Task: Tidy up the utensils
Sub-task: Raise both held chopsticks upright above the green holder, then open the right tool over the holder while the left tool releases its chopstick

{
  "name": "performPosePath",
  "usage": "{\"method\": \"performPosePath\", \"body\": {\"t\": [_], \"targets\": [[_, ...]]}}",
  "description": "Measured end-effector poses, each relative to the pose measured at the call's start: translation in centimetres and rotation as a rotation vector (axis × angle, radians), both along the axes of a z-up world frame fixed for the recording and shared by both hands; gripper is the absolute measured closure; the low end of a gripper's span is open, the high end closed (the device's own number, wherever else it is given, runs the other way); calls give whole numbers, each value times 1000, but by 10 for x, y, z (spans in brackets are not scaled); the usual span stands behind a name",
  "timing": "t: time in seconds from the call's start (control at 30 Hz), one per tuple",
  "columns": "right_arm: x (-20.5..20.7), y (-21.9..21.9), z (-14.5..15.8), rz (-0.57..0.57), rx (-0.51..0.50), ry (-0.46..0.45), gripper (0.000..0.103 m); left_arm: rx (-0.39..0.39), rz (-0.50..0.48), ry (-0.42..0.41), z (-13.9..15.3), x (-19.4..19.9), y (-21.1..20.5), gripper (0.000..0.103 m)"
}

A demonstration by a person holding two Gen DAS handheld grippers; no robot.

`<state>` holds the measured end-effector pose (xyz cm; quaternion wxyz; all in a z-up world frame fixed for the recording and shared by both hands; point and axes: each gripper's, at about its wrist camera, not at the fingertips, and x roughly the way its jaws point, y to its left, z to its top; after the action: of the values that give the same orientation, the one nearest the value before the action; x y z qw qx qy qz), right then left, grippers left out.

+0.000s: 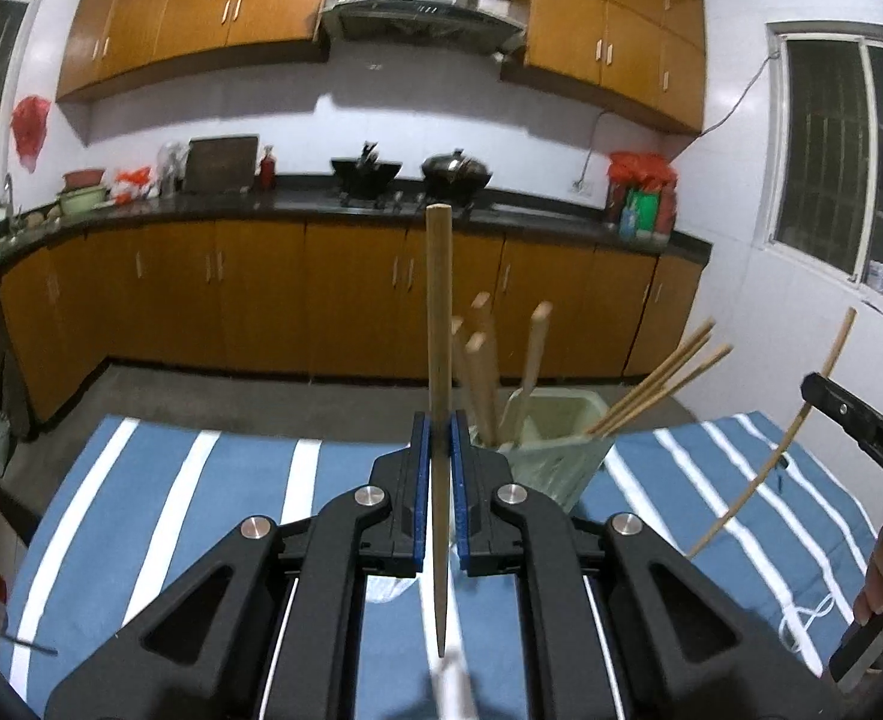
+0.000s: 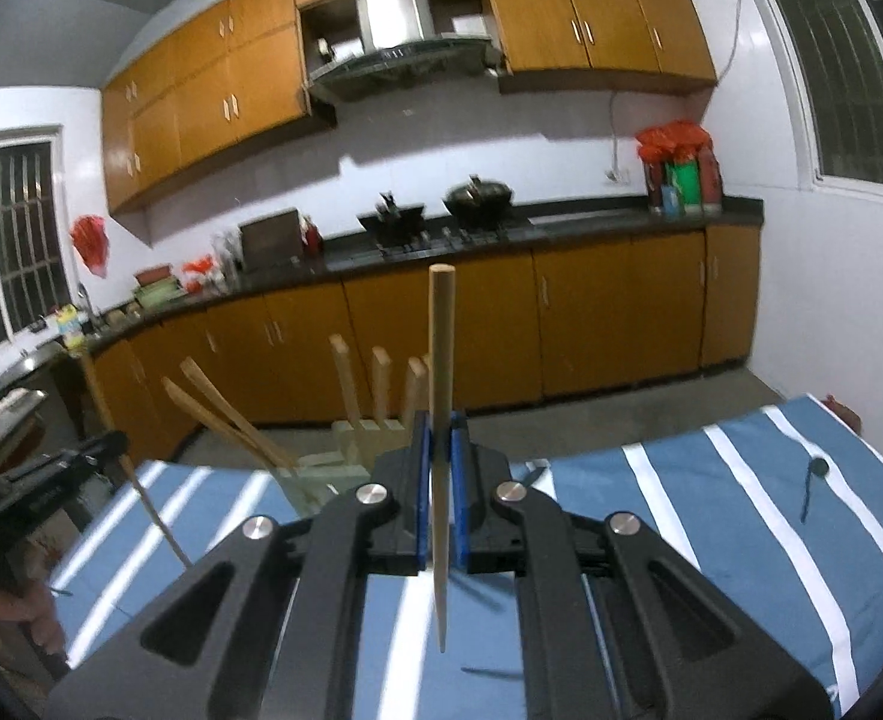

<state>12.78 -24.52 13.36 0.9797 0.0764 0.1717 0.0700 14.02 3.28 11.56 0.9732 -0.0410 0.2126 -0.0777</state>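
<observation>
Each gripper pinches one chopstick upright, thick end up, so the thin tip can drop into the holder. The left gripper (image 1: 438, 468) clamps its chopstick (image 1: 440, 324); the green holder (image 1: 552, 450), already bristling with sticks, stands just ahead to its right. The right gripper (image 2: 440, 468) clamps another chopstick (image 2: 441, 372), with the holder ahead to its left.

Matt wooden chopsticks (image 1: 439, 324); pale green plastic holder (image 1: 555, 450); striped cloth table cover (image 1: 201, 510); glossy wood-look cabinets (image 1: 261, 294)
</observation>
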Motion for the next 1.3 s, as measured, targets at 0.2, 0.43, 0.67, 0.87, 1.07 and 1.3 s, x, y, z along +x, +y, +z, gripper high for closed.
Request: {"method": "performPosePath", "body": {"t": [0.2,0.43,0.67,0.87,1.07,1.3], "targets": [[-3,14,45,51,42,-130,95,-41,-38,-96,33,7,-16,95],[11,37,75,64,35,-269,95,-97,-21,-234,66,24,-32,95],[49,51,68,41,5,-282,95,-125,39,-292,63,52,-36,95],[81,58,46,25,-20,-236,95,-128,45,-269,41,70,-37,95],[86,54,35,33,-18,-196,88,-145,46,-214,28,73,-27,88],[63,42,45,12,-4,-229,74,-139,72,-242,45,56,-14,69]]}}
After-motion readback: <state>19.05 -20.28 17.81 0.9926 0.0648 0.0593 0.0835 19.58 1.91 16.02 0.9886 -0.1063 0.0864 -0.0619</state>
